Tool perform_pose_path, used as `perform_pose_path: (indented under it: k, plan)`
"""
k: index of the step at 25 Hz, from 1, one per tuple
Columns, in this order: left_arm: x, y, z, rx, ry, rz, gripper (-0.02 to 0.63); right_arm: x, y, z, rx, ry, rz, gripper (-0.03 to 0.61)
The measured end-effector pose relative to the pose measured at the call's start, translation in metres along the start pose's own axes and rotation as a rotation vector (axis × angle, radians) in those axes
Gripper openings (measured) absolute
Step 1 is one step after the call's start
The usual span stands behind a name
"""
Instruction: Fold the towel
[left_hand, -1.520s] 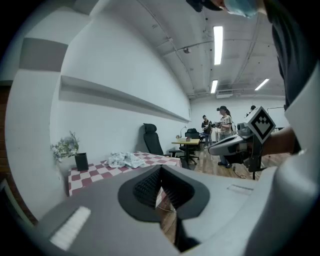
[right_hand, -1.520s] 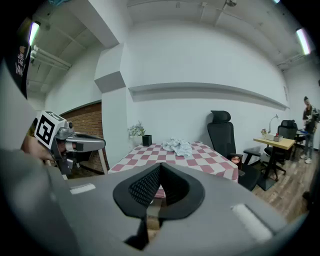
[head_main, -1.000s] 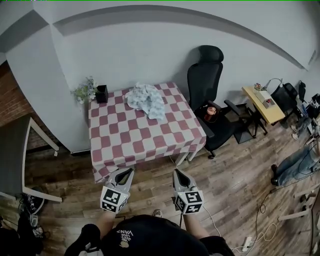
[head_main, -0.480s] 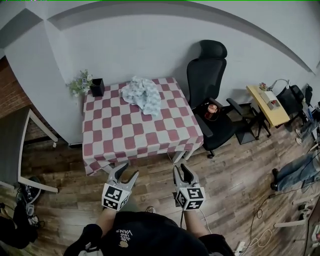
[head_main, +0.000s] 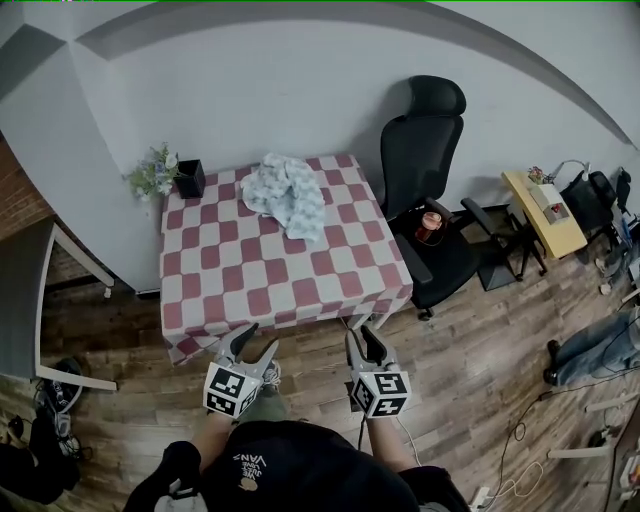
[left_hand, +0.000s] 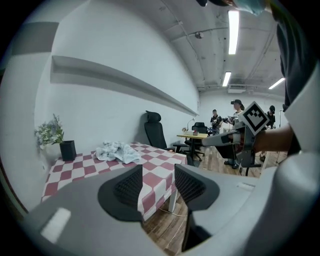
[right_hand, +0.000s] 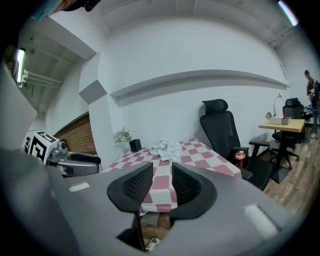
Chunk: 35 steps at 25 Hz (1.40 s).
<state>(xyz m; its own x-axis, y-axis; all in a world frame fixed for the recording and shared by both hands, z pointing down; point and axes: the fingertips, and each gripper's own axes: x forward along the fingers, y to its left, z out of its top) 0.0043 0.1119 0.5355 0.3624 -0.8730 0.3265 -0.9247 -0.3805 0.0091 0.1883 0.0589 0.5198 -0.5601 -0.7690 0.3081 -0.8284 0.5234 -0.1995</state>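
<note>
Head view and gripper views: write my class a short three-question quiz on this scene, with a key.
1. True or false: the towel lies folded flat at the near edge of the table.
2. What stands at the table's far left corner? A) a mug B) a potted plant C) a lamp
3. What do the left tool and the right tool hold?
Key: 1 false, it lies crumpled near the far edge. 2 B. 3 nothing: both tools' jaws have just been opening and stand apart, empty.
</note>
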Motion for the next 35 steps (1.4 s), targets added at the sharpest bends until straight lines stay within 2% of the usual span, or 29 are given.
perform_pose_path:
  k: [9, 18, 27, 35]
  plan:
    - [0.07, 0.065, 0.03, 0.037, 0.006, -0.117, 0.175, 0.078, -0.015, 0.047, 0.008, -0.032, -0.097, 0.107]
    - [0.113, 0.124, 0.037, 0.047, 0.019, -0.186, 0.175, 0.147, -0.01, 0.062, 0.021, -0.022, -0.152, 0.107]
    - [0.15, 0.142, 0.015, 0.009, 0.095, -0.168, 0.175, 0.197, -0.029, 0.064, -0.001, 0.035, -0.121, 0.107]
    - [0.193, 0.146, 0.012, -0.032, 0.161, -0.026, 0.175, 0.262, -0.066, 0.08, -0.074, 0.113, 0.025, 0.107]
